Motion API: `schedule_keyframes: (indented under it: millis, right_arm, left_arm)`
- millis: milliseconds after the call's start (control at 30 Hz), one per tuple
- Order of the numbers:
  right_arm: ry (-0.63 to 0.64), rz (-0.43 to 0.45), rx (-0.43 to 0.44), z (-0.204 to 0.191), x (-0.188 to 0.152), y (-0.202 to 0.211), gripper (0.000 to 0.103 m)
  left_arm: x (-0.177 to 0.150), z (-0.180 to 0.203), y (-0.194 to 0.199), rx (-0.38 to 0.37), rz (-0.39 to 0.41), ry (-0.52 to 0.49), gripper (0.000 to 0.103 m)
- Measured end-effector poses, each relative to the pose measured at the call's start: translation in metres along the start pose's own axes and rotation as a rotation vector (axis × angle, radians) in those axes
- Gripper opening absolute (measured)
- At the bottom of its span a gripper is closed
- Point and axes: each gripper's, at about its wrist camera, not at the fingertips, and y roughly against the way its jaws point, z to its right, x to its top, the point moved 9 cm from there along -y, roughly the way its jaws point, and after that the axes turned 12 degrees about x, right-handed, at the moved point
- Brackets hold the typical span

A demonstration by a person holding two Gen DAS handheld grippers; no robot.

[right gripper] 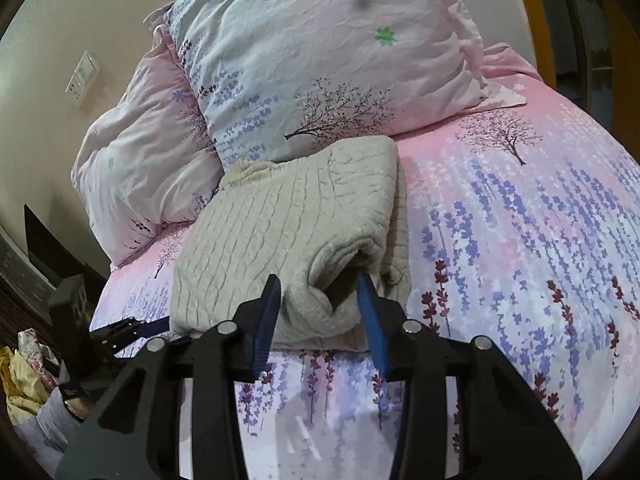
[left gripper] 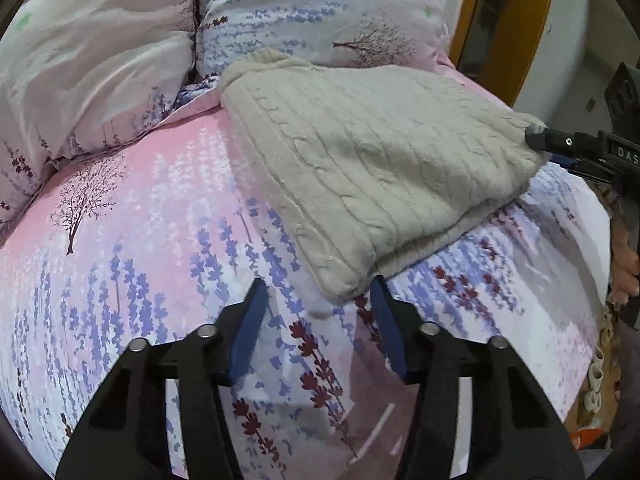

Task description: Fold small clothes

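Here, the folded cream cable-knit sweater (left gripper: 360, 168) lies on your bed (left gripper: 152, 240), on the pink-and-lavender printed cover, its far edge close to the two pillows (left gripper: 312, 12) at the head. In the left wrist view it sits far and right of centre; in the right wrist view (right gripper: 288, 232) it is straight ahead, with the folded layers showing as a rolled opening at its near end.

Your left tongs (left gripper: 318, 300) stand partly open, blue pads on either side of the sweater's near corner. The corner reaches just between the tips, but the pads do not press on it; whether the right pad touches the knit you cannot tell from this angle.

Your right tongs (right gripper: 318, 300) are also partly open, with the sweater's near rolled end bulging between the pads. The left pad lies against the knit and the right pad sits at the mouth of the fold, yet a firm pinch is not clear.

From the left wrist view, the right tongs come in at the right edge, the tip touching the sweater's right corner. White letters "DAS" (left gripper: 627, 152) read on its black body; the rest is cut off. A wall switch plate (right gripper: 82, 76) shows far left in the right wrist view, with no readable writing.
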Motion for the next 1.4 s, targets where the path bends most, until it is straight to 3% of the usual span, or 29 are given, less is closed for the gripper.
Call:
schedule_keyframes:
  millis: [33, 67, 100, 167, 367, 500, 733, 800, 867, 900, 933, 967, 1000, 1033, 1100, 1233, 1333, 1400]
  right_arm:
    - [0.005, -0.009, -0.007, 0.000, -0.001, -0.003, 0.039]
    - [0.014, -0.007, -0.013, -0.001, -0.001, -0.004, 0.019]
    - [0.019, 0.001, -0.010, -0.002, 0.000, -0.004, 0.011]
    - [0.023, 0.046, -0.003, -0.005, 0.006, 0.003, 0.010]
    - [0.031, 0.159, 0.035, -0.015, 0.018, 0.032, 0.009]
    - [0.005, 0.114, -0.007, -0.003, -0.002, 0.027, 0.009]
    - [-0.153, 0.035, -0.046, 0.037, -0.033, 0.007, 0.009]
    - [-0.129, 0.033, -0.035, 0.031, -0.030, 0.009, 0.011]
    - [-0.133, 0.049, -0.009, 0.026, -0.025, 0.018, 0.029]
    - [-0.143, 0.059, -0.002, 0.026, -0.021, 0.021, 0.040]
    - [-0.159, 0.076, 0.011, 0.027, -0.017, 0.026, 0.061]
    - [-0.183, 0.106, 0.030, 0.030, -0.010, 0.032, 0.070]
    - [-0.215, 0.123, 0.053, 0.033, -0.002, 0.034, 0.072]
    - [-0.248, 0.120, 0.088, 0.035, 0.005, 0.032, 0.074]
    - [-0.306, 0.105, 0.130, 0.042, 0.016, 0.024, 0.082]
    - [-0.405, 0.013, 0.133, 0.061, 0.029, -0.016, 0.082]
    - [-0.431, -0.046, 0.128, 0.067, 0.030, -0.038, 0.082]
    - [-0.418, -0.072, 0.105, 0.069, 0.030, -0.049, 0.082]
  left_arm:
    - [0.003, -0.001, -0.001, -0.014, 0.001, 0.018, 0.047]
    - [0.005, -0.001, -0.001, -0.035, 0.003, 0.036, 0.043]
    - [0.007, 0.000, -0.001, -0.054, 0.002, 0.047, 0.035]
    - [0.012, 0.000, 0.000, -0.095, 0.007, 0.077, 0.024]
    - [0.020, -0.016, 0.015, -0.146, 0.075, 0.190, 0.016]
    - [0.015, -0.013, 0.010, -0.138, 0.051, 0.169, 0.016]
    - [0.008, -0.007, 0.005, -0.151, 0.011, 0.150, 0.016]
    - [0.009, -0.008, 0.013, -0.180, 0.010, 0.152, 0.017]
    - [0.011, -0.014, 0.027, -0.236, 0.036, 0.181, 0.018]
    - [0.012, -0.017, 0.033, -0.259, 0.050, 0.196, 0.025]
    - [0.017, -0.023, 0.041, -0.298, 0.076, 0.226, 0.043]
    - [0.023, -0.032, 0.045, -0.307, 0.098, 0.263, 0.055]
    - [0.027, -0.038, 0.047, -0.303, 0.107, 0.286, 0.072]
    - [0.034, -0.047, 0.044, -0.299, 0.112, 0.324, 0.075]
    - [0.045, -0.057, 0.034, -0.319, 0.102, 0.384, 0.077]
    - [0.061, -0.062, -0.011, -0.394, -0.038, 0.532, 0.081]
    - [0.064, -0.053, -0.038, -0.407, -0.120, 0.575, 0.081]
    - [0.068, -0.047, -0.045, -0.412, -0.118, 0.577, 0.082]
